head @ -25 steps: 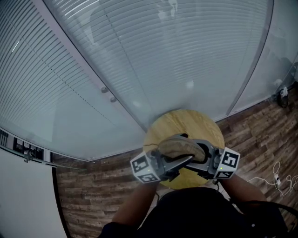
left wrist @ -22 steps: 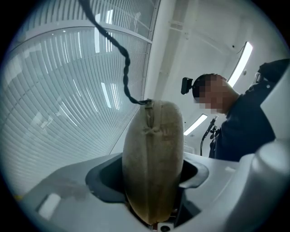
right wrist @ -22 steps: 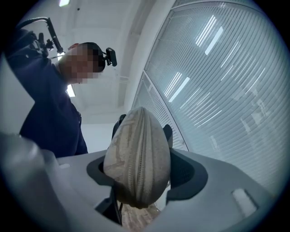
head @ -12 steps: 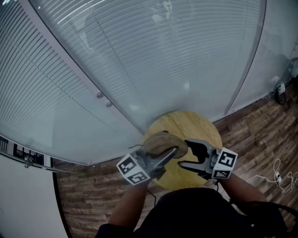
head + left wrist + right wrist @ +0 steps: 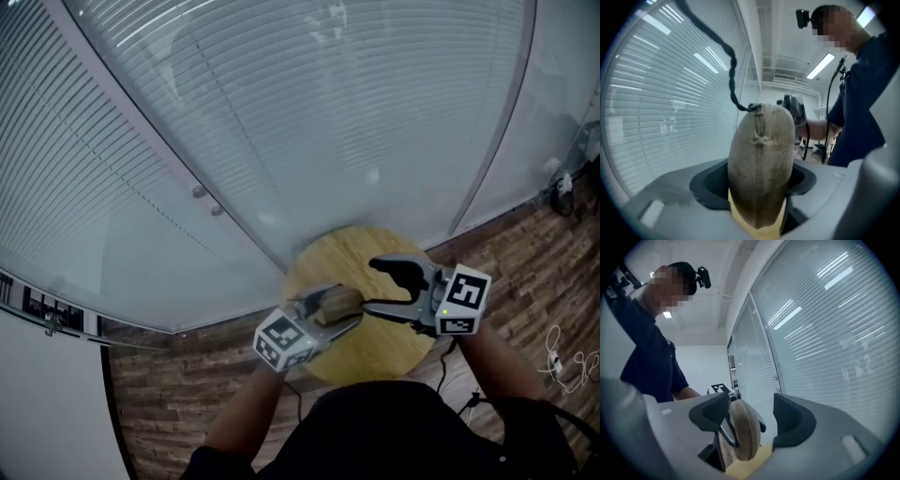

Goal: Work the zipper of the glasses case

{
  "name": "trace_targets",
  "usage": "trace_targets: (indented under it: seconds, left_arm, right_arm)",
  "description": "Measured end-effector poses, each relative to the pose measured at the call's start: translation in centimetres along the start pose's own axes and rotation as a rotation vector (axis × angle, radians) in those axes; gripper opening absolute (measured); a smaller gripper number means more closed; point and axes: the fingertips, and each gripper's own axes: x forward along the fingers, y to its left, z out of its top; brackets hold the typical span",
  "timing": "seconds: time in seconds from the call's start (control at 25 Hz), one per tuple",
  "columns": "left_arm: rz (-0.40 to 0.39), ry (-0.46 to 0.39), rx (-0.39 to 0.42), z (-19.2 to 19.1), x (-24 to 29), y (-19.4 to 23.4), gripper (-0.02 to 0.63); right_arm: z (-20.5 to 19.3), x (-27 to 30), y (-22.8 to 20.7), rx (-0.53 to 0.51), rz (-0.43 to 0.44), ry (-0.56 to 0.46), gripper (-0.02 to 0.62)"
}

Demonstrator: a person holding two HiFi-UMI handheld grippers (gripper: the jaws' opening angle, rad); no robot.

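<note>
the left tool (image 5: 330, 312) has dropped toward the bench (image 5: 377, 345) with the glasses case (image 5: 339, 301) pinched in its jaws, while the right tool (image 5: 373, 285) has backed off, jaws spread and just narrowing, the case's tip loose between them, so the zipper (image 5: 760, 126) likely awaits a fresh bite.

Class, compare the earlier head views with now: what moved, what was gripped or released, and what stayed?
The left gripper lowered the glasses case towards the round table and turned it. The right gripper drew back to the right, off the case. Its fingers have just been closing, with the case's end at their tips, not gripped. Unchanged: the left gripper's hold on the case, the table's place.
</note>
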Motion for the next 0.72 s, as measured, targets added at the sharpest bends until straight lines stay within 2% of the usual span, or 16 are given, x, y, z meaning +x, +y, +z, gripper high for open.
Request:
trace_targets:
  seconds: [0.08, 0.32, 0.44, 0.64, 0.72]
  left_arm:
    - [-0.002, 0.061, 0.016, -1.6, 0.4, -0.3, 0.313]
    - [-0.037, 0.179, 0.043, -4.1, 1.7, -0.3, 0.313]
    - [-0.033, 0.251, 0.098, -4.8, 1.9, -0.1, 0.313]
    - [-0.041, 0.338, 0.143, -5.9, 2.1, -0.1, 0.313]
    - [-0.047, 0.36, 0.148, -6.4, 2.1, 0.0, 0.313]
  right_arm:
    - [-0.6, 1.2, 0.4, -0.001, 0.032, 0.061, 0.279]
    - [-3.3, 4.6, 2.3, -0.078, 0.152, 0.237, 0.27]
    - [-3.9, 5.8, 2.4, -0.074, 0.199, 0.269, 0.233]
    - [-5.0, 6.6, 2.7, -0.04, 0.263, 0.298, 0.214]
    - [-5.2, 6.8, 2.3, -0.03, 0.254, 0.302, 0.151]
